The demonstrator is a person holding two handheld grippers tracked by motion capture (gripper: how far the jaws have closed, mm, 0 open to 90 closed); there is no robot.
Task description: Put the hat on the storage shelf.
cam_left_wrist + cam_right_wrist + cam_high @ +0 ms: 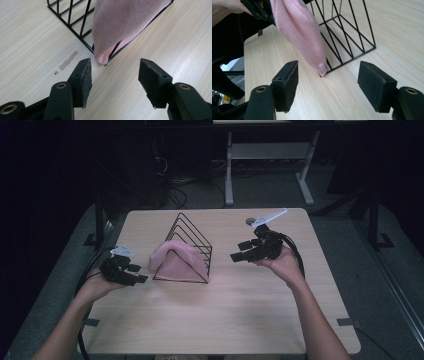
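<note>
A pink knitted cloth [177, 262] lies draped over the near end of a black wire triangular rack [192, 232] in the middle of the table. My left gripper [141, 273] is just left of the rack, open, with nothing between its pads. In the left gripper view the cloth's [125, 22] lower corner hangs over the rack's [72, 22] base wire just ahead of the jaws [115, 72]. My right gripper [238, 251] hovers right of the rack, open and empty. Its view shows the cloth [299, 30] with a small label at its tip, and the rack [352, 32] beyond the jaws [328, 75].
A small dark round object [249, 221] sits near the table's far edge. A pale scuff mark [68, 60] is on the wooden table [225, 315] left of the rack. White desk legs [229, 175] stand on the floor behind.
</note>
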